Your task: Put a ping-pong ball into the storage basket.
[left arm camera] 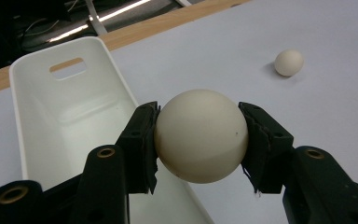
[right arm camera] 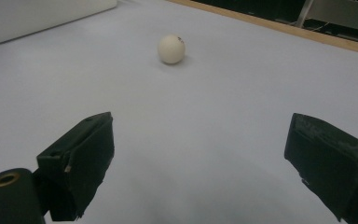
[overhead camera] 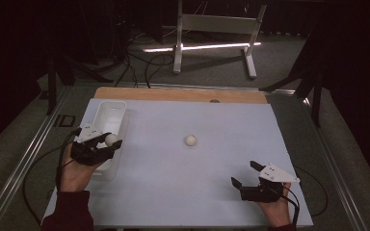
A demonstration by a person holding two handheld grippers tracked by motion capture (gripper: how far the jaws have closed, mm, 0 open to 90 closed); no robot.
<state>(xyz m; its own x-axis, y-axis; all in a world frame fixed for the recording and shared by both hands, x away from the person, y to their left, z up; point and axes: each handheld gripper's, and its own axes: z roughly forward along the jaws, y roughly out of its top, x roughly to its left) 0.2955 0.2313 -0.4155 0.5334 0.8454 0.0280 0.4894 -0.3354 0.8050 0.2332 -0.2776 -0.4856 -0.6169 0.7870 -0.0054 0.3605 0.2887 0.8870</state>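
Table (overhead camera: 183,192): 2 balls (overhead camera: 190,140), 1 bin (overhead camera: 107,113).

The room is dimly lit; the table (overhead camera: 183,163) is evenly lit from above, the surroundings lost in darkness. A bright strip (overhead camera: 202,47) glares on the floor. Soft shadows are cast under the balls. Near jaws are rendered slightly blurred, possibly from close focus.
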